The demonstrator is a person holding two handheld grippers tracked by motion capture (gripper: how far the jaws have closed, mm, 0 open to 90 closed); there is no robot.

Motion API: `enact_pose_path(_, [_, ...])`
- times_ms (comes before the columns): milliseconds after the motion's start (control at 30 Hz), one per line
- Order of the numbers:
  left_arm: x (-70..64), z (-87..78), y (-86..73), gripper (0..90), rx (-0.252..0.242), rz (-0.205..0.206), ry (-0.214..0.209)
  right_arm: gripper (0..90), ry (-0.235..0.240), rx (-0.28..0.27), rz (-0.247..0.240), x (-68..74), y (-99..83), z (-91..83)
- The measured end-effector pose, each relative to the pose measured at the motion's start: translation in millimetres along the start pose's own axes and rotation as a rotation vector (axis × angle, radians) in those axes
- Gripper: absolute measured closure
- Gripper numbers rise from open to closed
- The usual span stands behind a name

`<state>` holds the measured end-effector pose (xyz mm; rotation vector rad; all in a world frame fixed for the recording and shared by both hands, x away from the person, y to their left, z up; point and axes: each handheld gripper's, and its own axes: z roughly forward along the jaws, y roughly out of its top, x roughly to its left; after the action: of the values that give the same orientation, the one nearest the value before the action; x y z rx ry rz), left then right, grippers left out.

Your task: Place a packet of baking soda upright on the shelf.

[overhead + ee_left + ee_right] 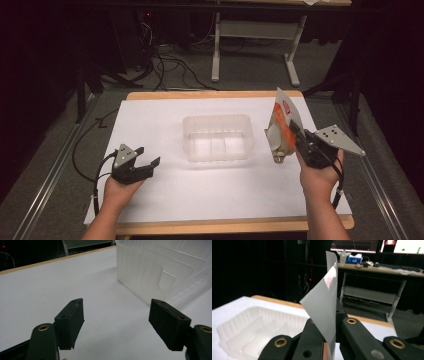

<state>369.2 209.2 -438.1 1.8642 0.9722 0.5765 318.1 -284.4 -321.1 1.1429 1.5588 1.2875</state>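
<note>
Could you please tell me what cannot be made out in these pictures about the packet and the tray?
- Packet: its print is too small and blurred in the high view; in the right gripper view only its plain silver back shows.
- Packet's lower end: covered by the right gripper.
- Tray: cut off by the edge in the left gripper view.
- Left gripper: its body is cut off below.

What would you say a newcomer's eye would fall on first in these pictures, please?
Most likely the orange and white packet, held upright off the table at the right, pinched in the right claw. Next comes the clear plastic tray with its dividers, sitting in the middle of the white table. The left claw rests open and unladen at the near left, apart from the tray.
</note>
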Motion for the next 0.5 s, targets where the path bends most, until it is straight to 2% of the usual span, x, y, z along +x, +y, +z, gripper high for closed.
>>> enact_pose_path(100, [0.0,0.3,0.0,28.7,-0.003,-0.003,0.001,90.0,0.011,-0.022,0.01,0.8,11.1,-1.2])
enact_pose_path(300, [-0.2,-0.1,0.3,28.5,-0.007,-0.002,0.006,90.0,0.024,-0.055,-0.01,6.9,34.1,-1.2])
enact_pose_path(500, [0.8,-1.2,0.5,28.0,-0.009,-0.004,0.009,90.0,0.049,-0.068,-0.018,18.0,46.0,5.8])
